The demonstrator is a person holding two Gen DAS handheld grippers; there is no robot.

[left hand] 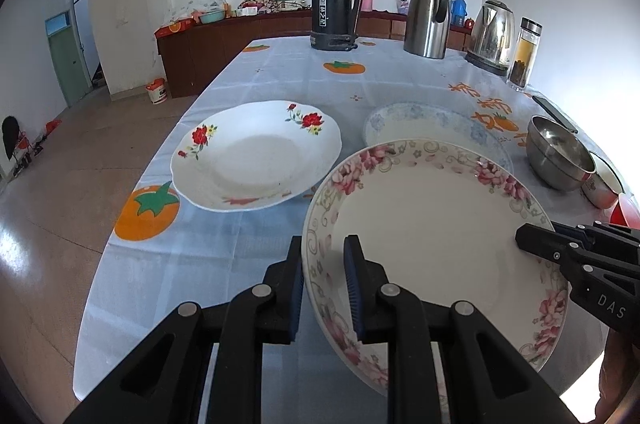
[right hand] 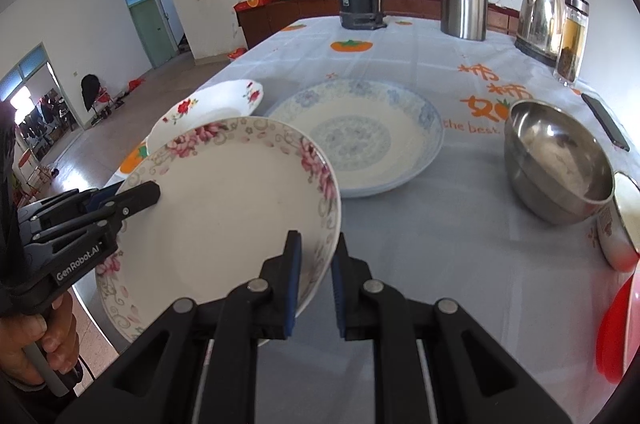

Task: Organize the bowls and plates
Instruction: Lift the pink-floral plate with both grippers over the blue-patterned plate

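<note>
Above the near end of the table (right hand: 440, 256), a pink-flowered plate (left hand: 436, 224) is held clear of the cloth by both grippers at once. The left gripper (left hand: 326, 288) is clamped narrowly on the plate's near-left rim, one pad under the edge and one pad inside the well; the right gripper (right hand: 316, 284) is closed in the same way on the opposite rim.

Because the plate is carried only by two thin pinches on a glazed, sloping rim, a slip is the main hazard. If one hand is raised or swung faster than the other, the plate can be twisted between the pads and levered out of one grip. It is already seen tilted, with the near edge lower. A drop from here would probably land it on the blue-patterned plate (right hand: 360, 140), which lies just beyond it, or on the table edge, and chipping could follow. The red-flowered plate (left hand: 256, 156) to the left and the steel bowl (right hand: 560, 168) to the right could also be struck if the carry is swung wide.

The held plate is seen as round and shallow, with a plain white centre, a broad rim of pink blossoms and grey scrollwork. It appears clean and empty. Its glaze looks smooth, so little friction should be expected at the pads.
</note>
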